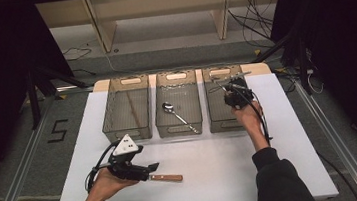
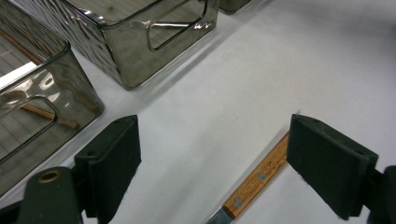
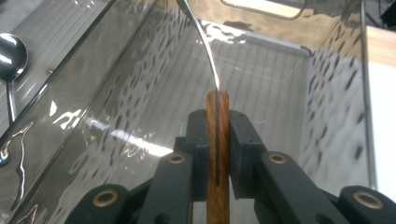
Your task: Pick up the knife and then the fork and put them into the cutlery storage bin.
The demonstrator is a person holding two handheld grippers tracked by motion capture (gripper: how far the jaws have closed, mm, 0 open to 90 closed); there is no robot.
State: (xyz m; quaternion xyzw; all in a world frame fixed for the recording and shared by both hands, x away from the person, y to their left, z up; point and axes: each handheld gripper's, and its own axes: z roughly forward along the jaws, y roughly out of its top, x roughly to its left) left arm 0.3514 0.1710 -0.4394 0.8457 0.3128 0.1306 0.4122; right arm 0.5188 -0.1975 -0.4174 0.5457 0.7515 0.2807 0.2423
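Wooden-handled utensil (image 3: 217,140) clamped in right gripper (image 3: 217,122) over bin (image 3: 327,93).

The person wears dark long sleeves (image 1: 275,181) ending at the wrists. Both hands are bare. The left gripper (image 1: 151,167) is black, with a grey 3-cornered plate (image 1: 125,146) on top marked by small dark dots, and a black cable (image 1: 98,164) looping off its rear. Its 2 jaws carry thick, flat, matt black rectangular pads (image 2: 119,158). The right gripper (image 1: 236,97) is black too, with a black cable (image 1: 261,117) trailing along the forearm. Its linkage arms show round brass-coloured pivot bushings (image 3: 105,197).
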